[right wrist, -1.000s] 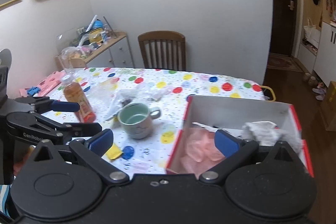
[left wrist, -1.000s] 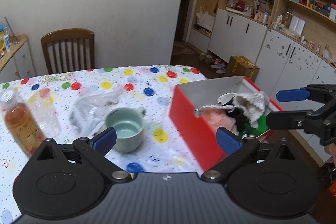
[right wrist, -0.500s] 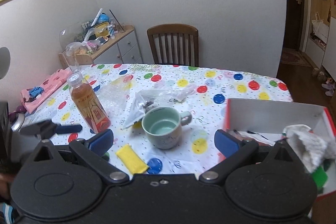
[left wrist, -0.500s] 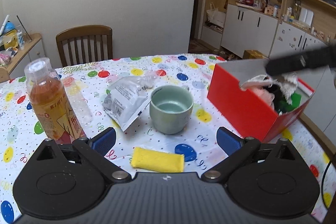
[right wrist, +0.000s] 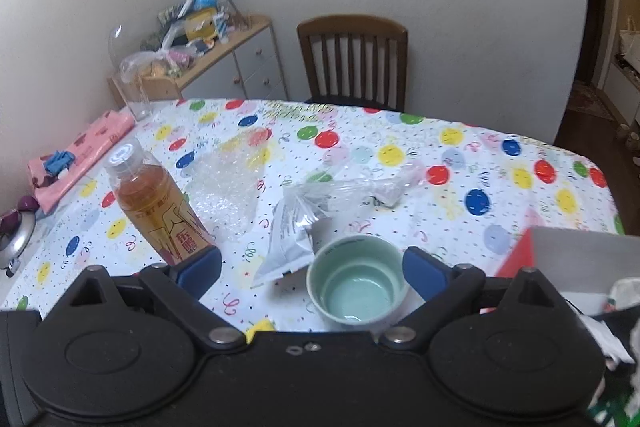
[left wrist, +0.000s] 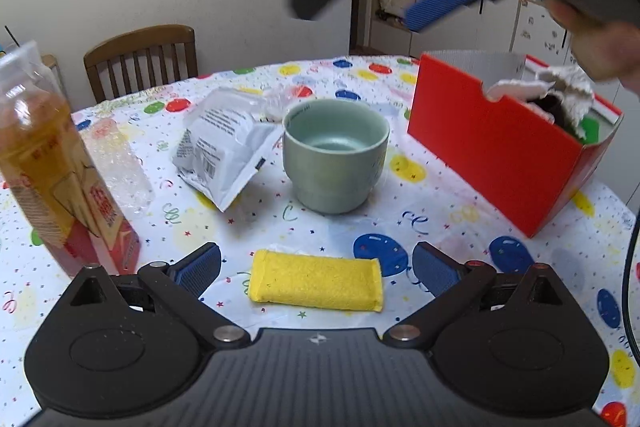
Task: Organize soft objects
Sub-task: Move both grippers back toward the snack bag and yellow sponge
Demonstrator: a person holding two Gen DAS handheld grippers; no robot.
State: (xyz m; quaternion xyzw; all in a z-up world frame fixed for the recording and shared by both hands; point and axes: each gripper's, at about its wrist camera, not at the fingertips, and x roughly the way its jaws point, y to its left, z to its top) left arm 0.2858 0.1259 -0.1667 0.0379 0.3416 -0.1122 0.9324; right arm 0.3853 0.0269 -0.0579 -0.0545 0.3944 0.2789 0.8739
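Low, left gripper [left wrist: 316,269] straddles yellow sponge [left wrist: 316,285].

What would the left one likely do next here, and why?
Probably ease the left hand-held gripper down and close on the yellow sponge: it lies flat between the open fingers, still outside the red box that holds other soft things.

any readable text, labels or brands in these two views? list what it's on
No text reads cleanly.
Tea bottle: large red characters on the label, not legible.
White pouch: printed block and barcode, too small.
Green cup: faint print along the inner rim, too small.
Red box: no print visible.
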